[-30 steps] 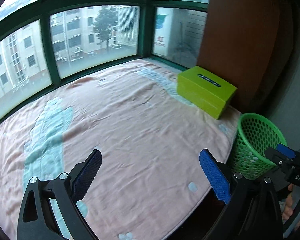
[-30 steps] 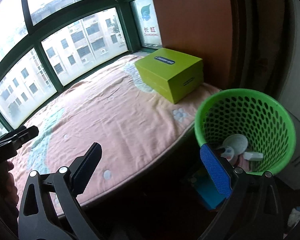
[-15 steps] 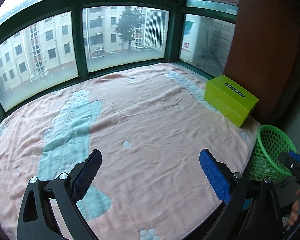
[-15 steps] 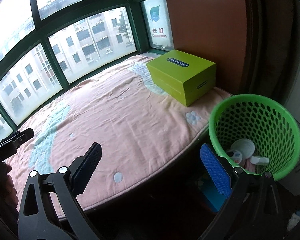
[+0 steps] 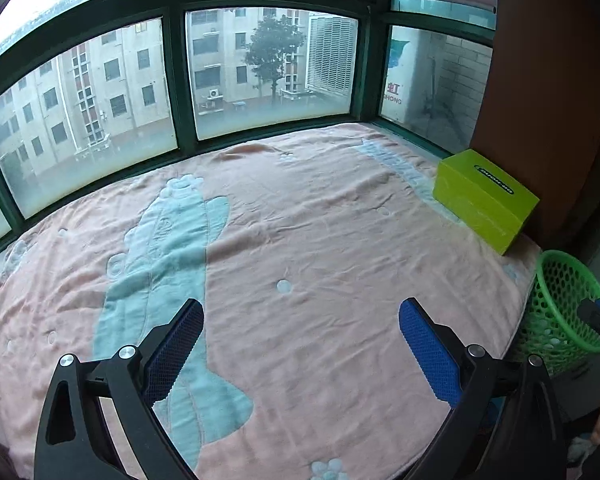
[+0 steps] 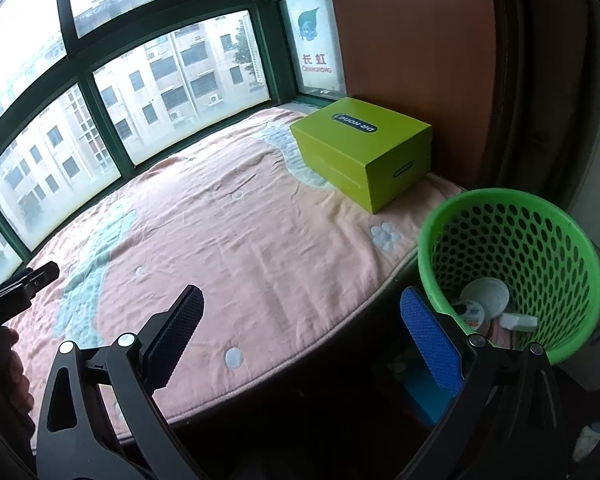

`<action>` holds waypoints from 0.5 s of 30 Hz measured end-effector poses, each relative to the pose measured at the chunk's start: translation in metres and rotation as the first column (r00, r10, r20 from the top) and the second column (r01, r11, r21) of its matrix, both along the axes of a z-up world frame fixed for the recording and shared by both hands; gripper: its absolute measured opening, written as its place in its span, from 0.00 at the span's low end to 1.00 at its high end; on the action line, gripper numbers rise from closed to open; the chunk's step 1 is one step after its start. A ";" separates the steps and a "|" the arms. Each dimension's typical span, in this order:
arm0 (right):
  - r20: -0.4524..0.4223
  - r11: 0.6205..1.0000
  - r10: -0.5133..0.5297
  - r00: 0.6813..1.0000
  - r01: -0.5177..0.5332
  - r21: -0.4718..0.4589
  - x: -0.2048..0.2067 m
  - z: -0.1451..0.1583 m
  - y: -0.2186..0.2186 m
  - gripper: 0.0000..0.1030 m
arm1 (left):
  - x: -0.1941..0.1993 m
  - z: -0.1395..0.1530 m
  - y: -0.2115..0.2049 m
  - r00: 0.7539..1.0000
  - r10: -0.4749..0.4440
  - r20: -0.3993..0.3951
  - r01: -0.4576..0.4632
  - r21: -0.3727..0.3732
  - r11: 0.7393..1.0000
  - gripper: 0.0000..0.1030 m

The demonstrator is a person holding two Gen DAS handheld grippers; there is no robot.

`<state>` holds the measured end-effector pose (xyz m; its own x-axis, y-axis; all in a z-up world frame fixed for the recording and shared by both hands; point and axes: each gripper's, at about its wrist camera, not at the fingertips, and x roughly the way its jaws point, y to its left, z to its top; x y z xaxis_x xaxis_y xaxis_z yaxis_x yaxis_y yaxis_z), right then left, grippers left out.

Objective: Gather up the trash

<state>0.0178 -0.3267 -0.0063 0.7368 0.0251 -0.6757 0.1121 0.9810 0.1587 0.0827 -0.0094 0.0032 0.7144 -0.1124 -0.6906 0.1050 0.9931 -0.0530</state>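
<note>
Left wrist view: left gripper (image 5: 300,328) held over a pink fleece blanket (image 5: 320,248), jaws spread wide, nothing between the blue ribbed pads (image 5: 428,354). Soft, creased cloth with a pale teal cartoon shape (image 5: 168,248) and small white dots and flowers. Behind it, a curved bay window (image 5: 172,92) with dark green frames, apartment blocks and a tree outside. At far right, a lime-green cardboard box (image 5: 484,200), rectangular, lid on, sitting on the blanket beside a reddish-brown wooden panel (image 5: 540,80). Below the box, off the blanket's edge, a green plastic basket (image 5: 560,312), round with perforated mesh walls, partly hidden by the tip of the other gripper.

Right wrist view: right gripper (image 6: 300,328) equally wide open, empty, hanging past the blanket's near edge (image 6: 260,248). Basket (image 6: 512,272) just right of the right-hand pad, standing upright, mouth facing up, below the blanket's level and close to its rounded edge. Trash (image 6: 486,300) at the bottom: a white round lid or cup, a small printed container, a white boxy piece; exact kinds too small to tell. No clear long axis to the pile. Box (image 6: 360,152) lying flat, long side running toward the window. Part of a hand (image 6: 4,364) and the left gripper's tip at the left border.
</note>
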 end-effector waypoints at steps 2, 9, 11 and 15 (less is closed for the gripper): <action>-0.005 1.000 0.008 1.000 -0.008 -0.010 0.001 -0.002 0.004 0.95 | 0.001 -0.002 0.003 1.000 0.006 -0.012 -0.006 -0.013 1.000 0.92; 0.004 1.000 0.014 1.000 -0.014 -0.024 -0.002 0.001 0.009 0.95 | -0.004 -0.007 0.007 0.999 0.019 -0.036 -0.019 -0.019 1.000 0.92; 0.004 1.000 0.012 1.000 -0.012 -0.027 -0.002 0.000 0.010 0.95 | -0.006 -0.007 0.006 0.999 0.017 -0.034 -0.018 -0.010 1.000 0.92; 0.007 0.999 0.019 1.000 -0.019 -0.028 -0.004 0.002 0.014 0.95 | -0.012 -0.007 0.004 1.000 0.016 -0.026 -0.016 0.013 1.000 0.92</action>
<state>0.0136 -0.3130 -0.0044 0.7411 0.0203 -0.6711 0.0922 0.9870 0.1317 0.0711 -0.0051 -0.0035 0.6976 -0.0922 -0.7106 0.0875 0.9952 -0.0432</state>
